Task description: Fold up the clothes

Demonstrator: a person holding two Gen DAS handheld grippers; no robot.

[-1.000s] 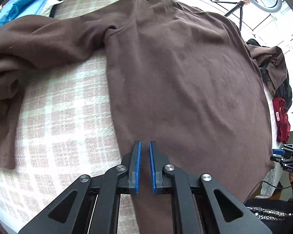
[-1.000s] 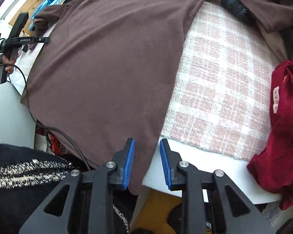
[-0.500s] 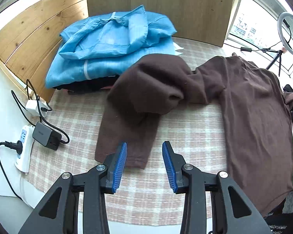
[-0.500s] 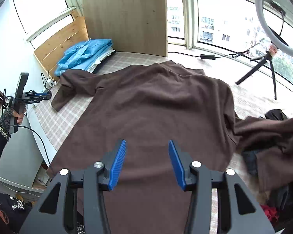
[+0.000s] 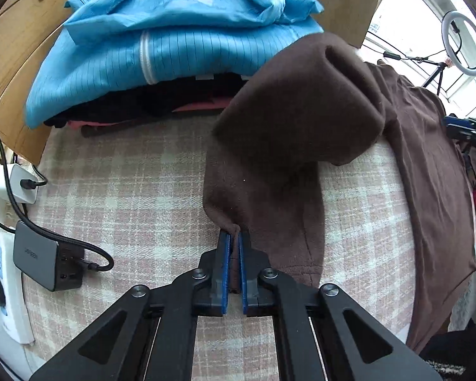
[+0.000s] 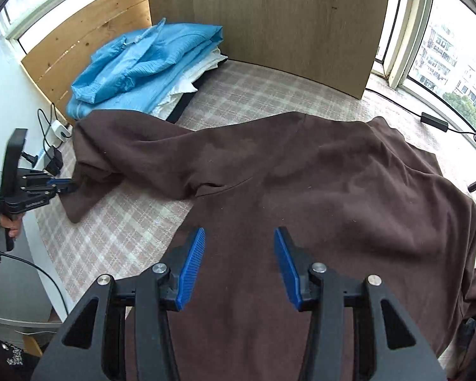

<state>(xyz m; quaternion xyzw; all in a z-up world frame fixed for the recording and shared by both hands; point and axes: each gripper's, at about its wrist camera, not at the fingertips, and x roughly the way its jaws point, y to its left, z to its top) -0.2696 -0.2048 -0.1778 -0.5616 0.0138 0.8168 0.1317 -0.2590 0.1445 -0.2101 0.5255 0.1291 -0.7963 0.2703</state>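
**STEP: L SLEEVE FOLD-IN, CUFF GRIPPED**

Left gripper (image 5: pixel 234 238): fingers closed on the sleeve cuff (image 5: pixel 230 227) of the brown sweater (image 6: pixel 317 190). Sleeve lies bunched ahead of the tips. Right gripper (image 6: pixel 239 262): fingers apart, empty, hovering over the sweater body spread on the checked blanket (image 6: pixel 117 235).

Next (est.): carry cuff across the body w/o slack; right gripper may need to pin the fabric. Blue garment stack (image 5: pixel 174 47) lies further ahead; keep clear.

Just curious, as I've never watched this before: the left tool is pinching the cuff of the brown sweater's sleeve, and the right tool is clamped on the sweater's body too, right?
Not quite. The left tool does pinch the brown sweater's sleeve cuff, but the right tool is open, holding nothing, over the sweater's body. The right wrist view shows it.
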